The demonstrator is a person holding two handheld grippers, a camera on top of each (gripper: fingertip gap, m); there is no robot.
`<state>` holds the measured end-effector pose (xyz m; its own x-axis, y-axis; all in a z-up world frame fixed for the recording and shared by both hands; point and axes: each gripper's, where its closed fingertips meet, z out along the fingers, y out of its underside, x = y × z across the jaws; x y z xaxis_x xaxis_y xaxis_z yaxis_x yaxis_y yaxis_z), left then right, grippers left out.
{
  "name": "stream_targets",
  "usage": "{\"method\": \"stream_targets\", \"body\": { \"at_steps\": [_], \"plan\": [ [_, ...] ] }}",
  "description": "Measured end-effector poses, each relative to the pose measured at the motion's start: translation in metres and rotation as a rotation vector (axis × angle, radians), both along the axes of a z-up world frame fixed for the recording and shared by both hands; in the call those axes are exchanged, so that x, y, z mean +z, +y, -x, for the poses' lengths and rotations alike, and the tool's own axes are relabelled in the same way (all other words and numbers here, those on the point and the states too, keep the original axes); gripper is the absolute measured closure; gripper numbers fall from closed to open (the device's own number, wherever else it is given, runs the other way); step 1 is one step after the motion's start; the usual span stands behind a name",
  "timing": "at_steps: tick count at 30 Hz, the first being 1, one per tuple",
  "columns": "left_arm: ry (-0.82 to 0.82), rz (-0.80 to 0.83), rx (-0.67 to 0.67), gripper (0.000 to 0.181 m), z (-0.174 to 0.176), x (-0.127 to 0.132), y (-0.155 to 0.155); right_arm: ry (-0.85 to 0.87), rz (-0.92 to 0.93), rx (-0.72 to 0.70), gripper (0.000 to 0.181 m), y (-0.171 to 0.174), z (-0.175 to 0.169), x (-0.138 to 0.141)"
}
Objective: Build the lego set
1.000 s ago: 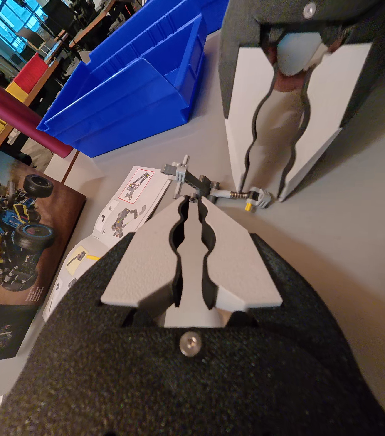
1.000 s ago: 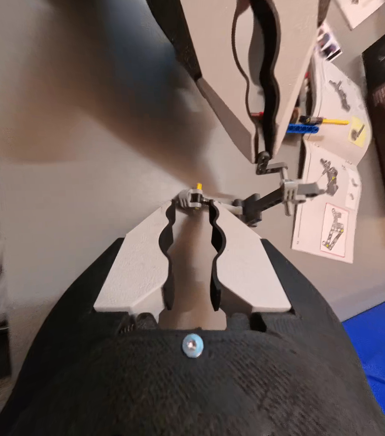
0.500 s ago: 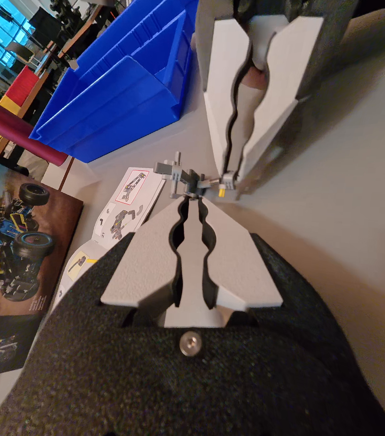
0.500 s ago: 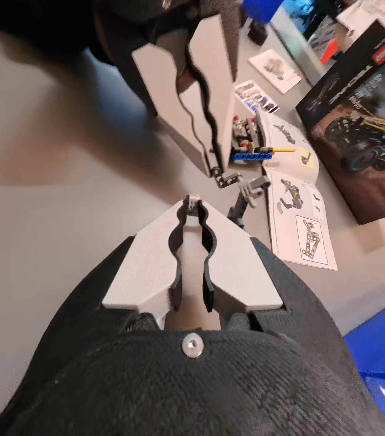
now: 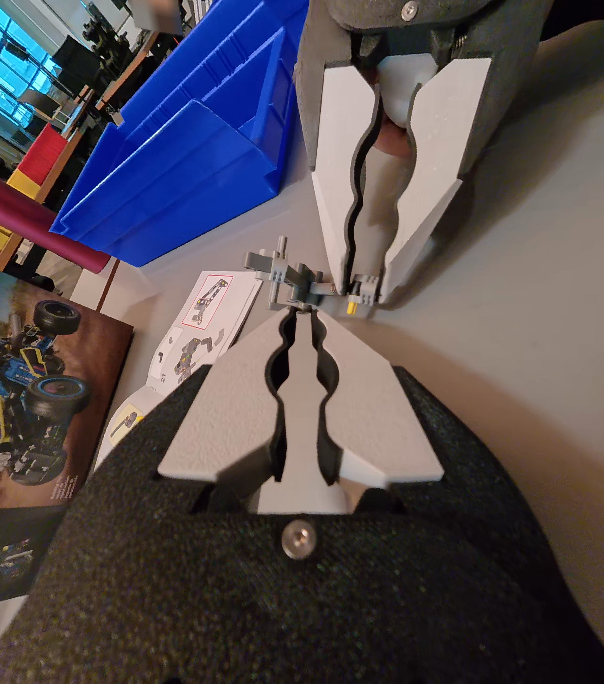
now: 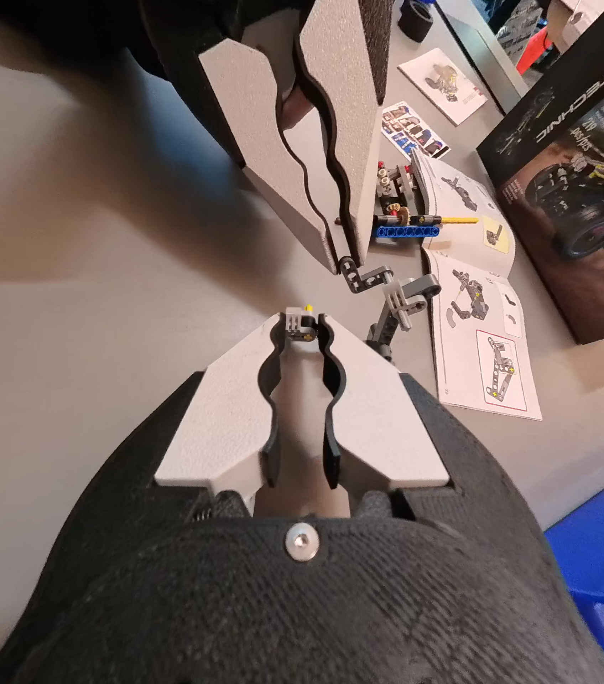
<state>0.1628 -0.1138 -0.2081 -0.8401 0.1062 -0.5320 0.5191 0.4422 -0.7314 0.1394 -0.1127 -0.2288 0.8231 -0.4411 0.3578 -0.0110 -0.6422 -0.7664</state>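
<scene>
Grey table [image 6: 89, 333], two hand-held grippers, one linkage [image 6: 389, 296], one booklet [image 6: 478, 333].

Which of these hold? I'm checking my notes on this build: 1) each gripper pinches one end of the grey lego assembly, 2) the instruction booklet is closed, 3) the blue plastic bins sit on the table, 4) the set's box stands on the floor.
1) True: the left gripper is shut on the dark end of the grey lego linkage assembly, and the right gripper on its light grey end with the yellow pin.
2) False: the white instruction booklet lies open.
3) True: the blue plastic bins rest on the grey table.
4) False: the dark cardboard set box is on the table beside the booklet.
</scene>
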Motion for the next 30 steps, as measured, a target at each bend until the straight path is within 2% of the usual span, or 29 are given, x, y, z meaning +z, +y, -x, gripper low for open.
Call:
{"method": "stream_targets", "body": {
  "at_steps": [9,16,22,30],
  "plan": [
    [-0.052,0.001,-0.033,0.176,0.003,0.0,0.0,0.093,-0.181,-0.021,0.171,-0.001,0.0,0.016],
    [-0.11,-0.014,-0.056,0.176,0.004,-0.002,-0.002,0.237,-0.38,-0.114,0.174,-0.006,-0.011,0.029],
    [-0.154,-0.017,-0.047,0.176,0.003,0.0,-0.006,0.356,-0.542,-0.094,0.175,-0.003,-0.008,0.04],
    [-0.173,-0.014,-0.039,0.177,0.004,0.0,-0.008,0.399,-0.589,-0.098,0.175,-0.001,-0.007,0.041]
  ]
}}
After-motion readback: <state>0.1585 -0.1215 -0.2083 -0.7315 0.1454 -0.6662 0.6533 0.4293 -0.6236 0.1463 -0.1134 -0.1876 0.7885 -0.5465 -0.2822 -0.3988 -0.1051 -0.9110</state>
